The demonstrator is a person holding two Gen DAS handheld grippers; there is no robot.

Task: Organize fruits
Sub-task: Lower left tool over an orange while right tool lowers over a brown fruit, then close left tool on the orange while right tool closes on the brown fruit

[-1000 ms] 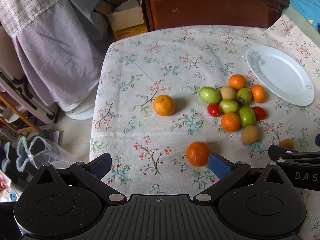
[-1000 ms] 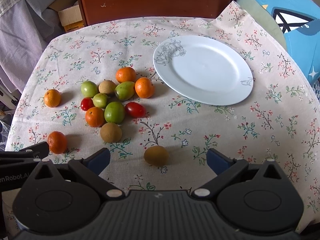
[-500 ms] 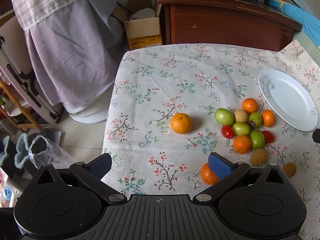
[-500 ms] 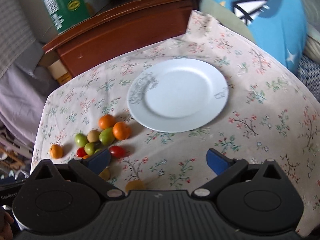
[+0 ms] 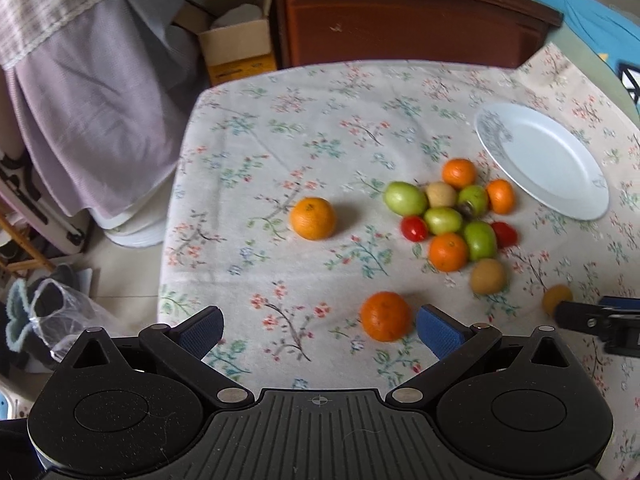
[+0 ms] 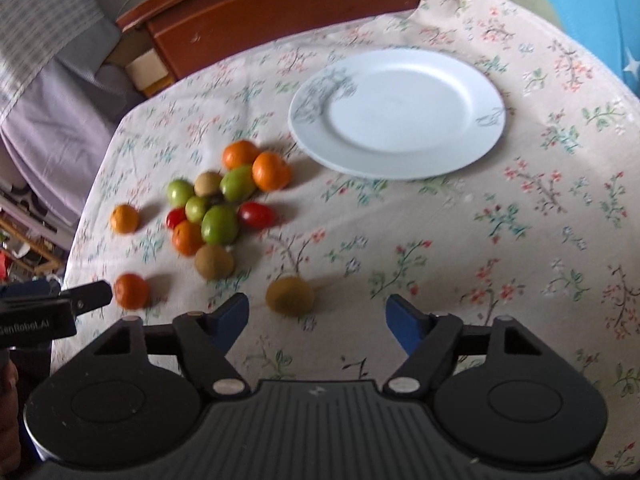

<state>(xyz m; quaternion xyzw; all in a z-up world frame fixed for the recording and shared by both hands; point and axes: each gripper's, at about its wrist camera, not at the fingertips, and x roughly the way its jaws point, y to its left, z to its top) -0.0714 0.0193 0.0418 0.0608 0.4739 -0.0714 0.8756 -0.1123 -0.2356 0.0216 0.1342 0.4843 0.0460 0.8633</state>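
The right hand-held gripper (image 6: 316,312) is closing around the kiwi (image 6: 290,295), not yet gripping; the left hand-held gripper (image 5: 318,328) is open beside the orange (image 5: 385,316).

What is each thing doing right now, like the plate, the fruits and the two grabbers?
Plate: bare, nothing on it.
Fruit cluster: bunched together on the cloth beside the plate.
Lone kiwi: on the cloth, just ahead of the right gripper, untouched.
Right gripper: fingers closing, not yet on the kiwi.
Nearest orange: on the cloth, close by one finger of the left gripper.
Left gripper: open, holding nothing.
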